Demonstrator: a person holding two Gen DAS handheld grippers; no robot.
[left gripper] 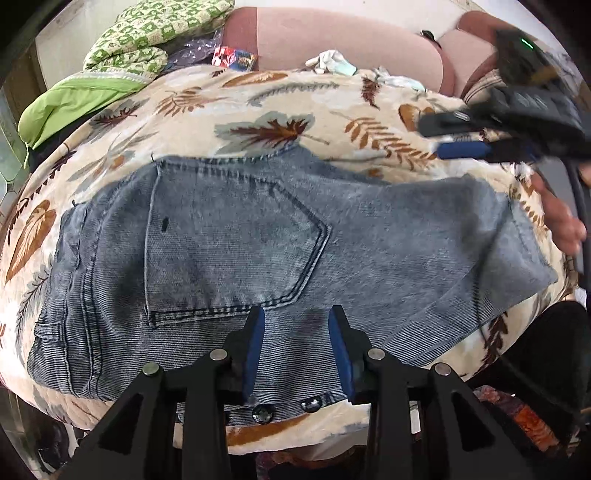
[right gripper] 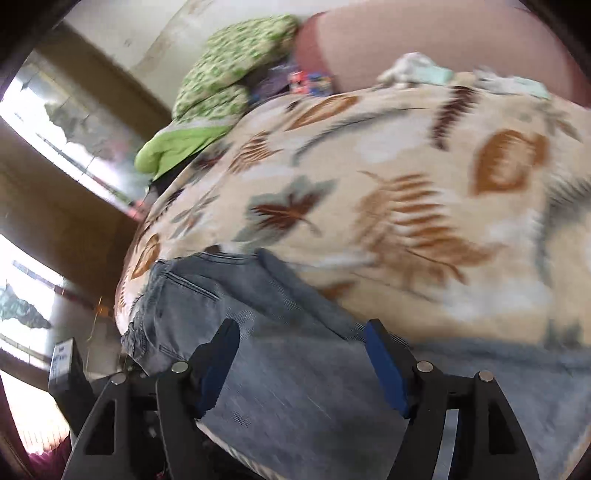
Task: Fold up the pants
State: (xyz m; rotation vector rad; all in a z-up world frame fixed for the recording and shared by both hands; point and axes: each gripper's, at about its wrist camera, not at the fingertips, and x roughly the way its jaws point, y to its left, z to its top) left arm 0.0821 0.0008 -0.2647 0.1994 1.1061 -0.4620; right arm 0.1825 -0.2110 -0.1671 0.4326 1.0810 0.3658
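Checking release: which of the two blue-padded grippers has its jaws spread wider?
The right gripper; its blue pads stand far apart over the grey denim pants, wider than the left gripper.

Faded jeans (left gripper: 236, 236) folded flat (back pocket up)

A bed fills most of the room, spread with a cream blanket (left gripper: 258, 107) printed in brown and grey leaves. At its far side a green patterned quilt (left gripper: 155, 33) lies bunched against a pale wall (right gripper: 155, 33). A pink padded headboard (left gripper: 332, 40) runs behind. Daylight pours through windows (right gripper: 48, 118) set in brown wooden frames.
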